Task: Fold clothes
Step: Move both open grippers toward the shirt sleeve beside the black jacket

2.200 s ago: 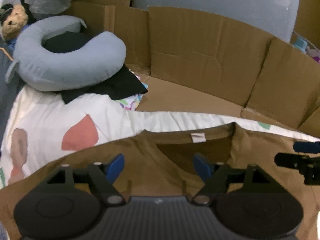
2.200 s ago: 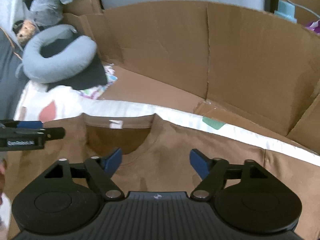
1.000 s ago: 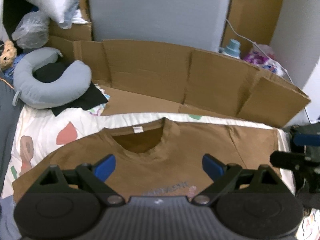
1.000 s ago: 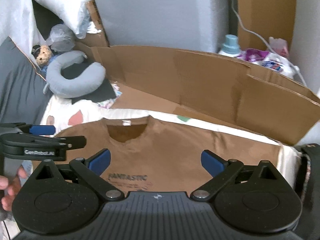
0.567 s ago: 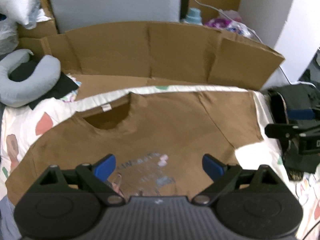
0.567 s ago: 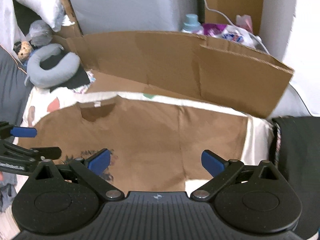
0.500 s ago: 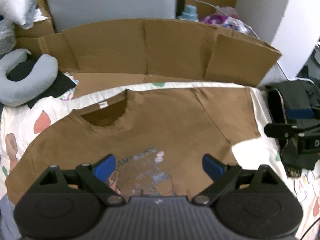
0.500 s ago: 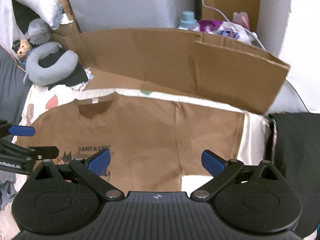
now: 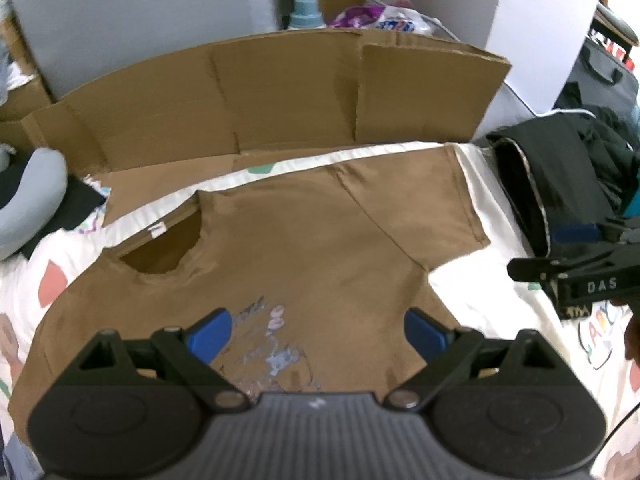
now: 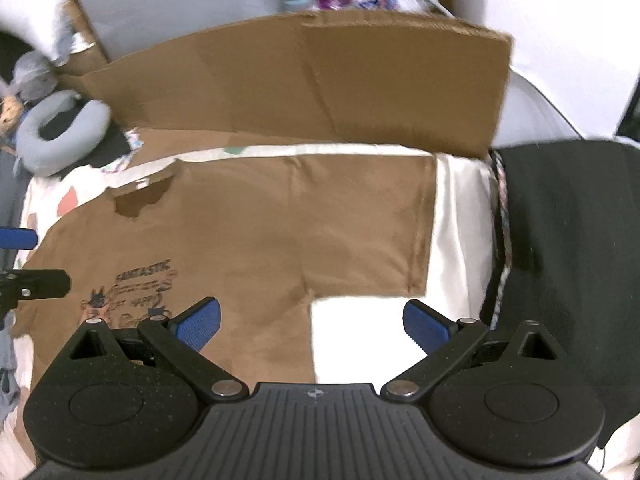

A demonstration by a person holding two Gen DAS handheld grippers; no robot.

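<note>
Brown T-shirt [image 10: 256,216] printed "FANTASTIC" lies flat on the white bedsheet [image 10: 460,208], cardboard [image 10: 304,80] behind it; both grippers' jaws spread, empty.

Your room light is soft and even, with faint shadows. The white sheet [image 10: 356,340] blows out by the sleeve. Motion blur smears both views, worst on the right wrist. Fisheye bends the cardboard wall [image 9: 280,92]; corners vignette black.

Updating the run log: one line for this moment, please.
stage: pre-grasp | brown T-shirt: flat, face up, unfolded | left gripper: open, empty | right gripper: open, over sleeve-side edge
</note>
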